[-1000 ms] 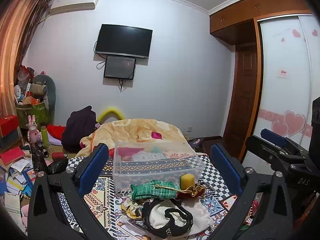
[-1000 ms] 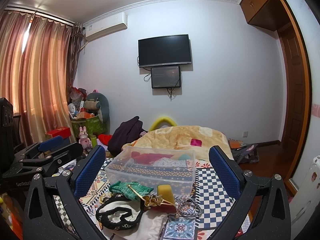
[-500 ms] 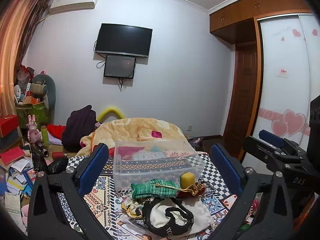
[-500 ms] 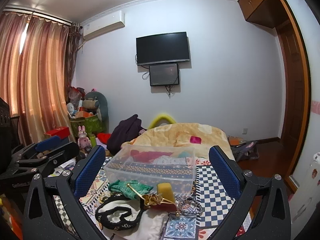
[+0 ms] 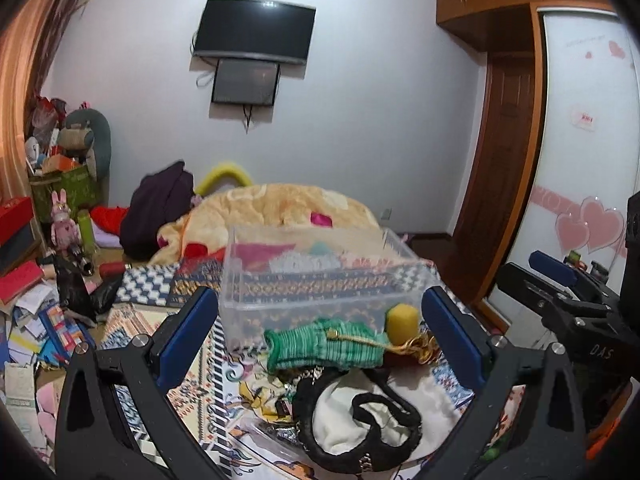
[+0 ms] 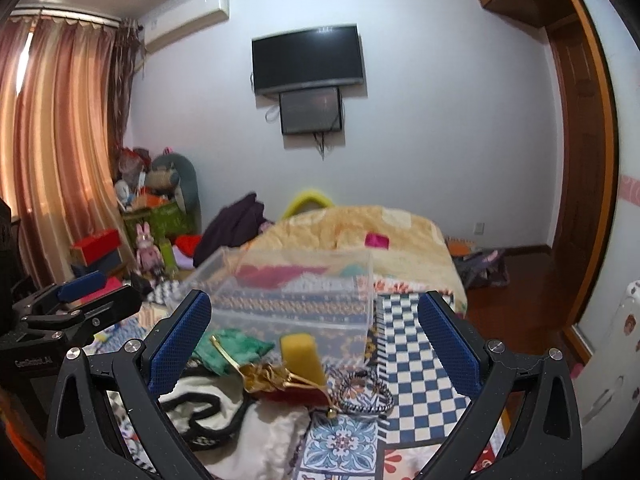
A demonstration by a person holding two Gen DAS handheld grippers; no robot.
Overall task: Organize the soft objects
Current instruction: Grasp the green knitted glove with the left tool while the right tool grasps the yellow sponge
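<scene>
A clear plastic box [image 5: 320,276] [image 6: 280,292] stands on the patterned bedcover. In front of it lie a green knitted piece [image 5: 320,346] [image 6: 234,348], a yellow sponge [image 5: 402,318] [image 6: 302,356], a red and gold pouch [image 6: 280,380], a braided ring [image 6: 366,390] and a white cloth with black trim [image 5: 360,420] [image 6: 224,412]. My left gripper [image 5: 320,340] is open and empty above the pile. My right gripper [image 6: 314,340] is open and empty, also just short of the pile. Each gripper shows at the edge of the other's view.
A yellow quilt [image 5: 272,208] is heaped behind the box. A dark garment [image 5: 156,212] lies to its left. Boxes, toys and papers [image 5: 48,240] crowd the left side. A wooden door [image 5: 500,180] and wardrobe stand at the right.
Both grippers have tilted down and moved a little closer to the pile; the box and soft things sit larger and lower in view. Nothing was taken hold of.
</scene>
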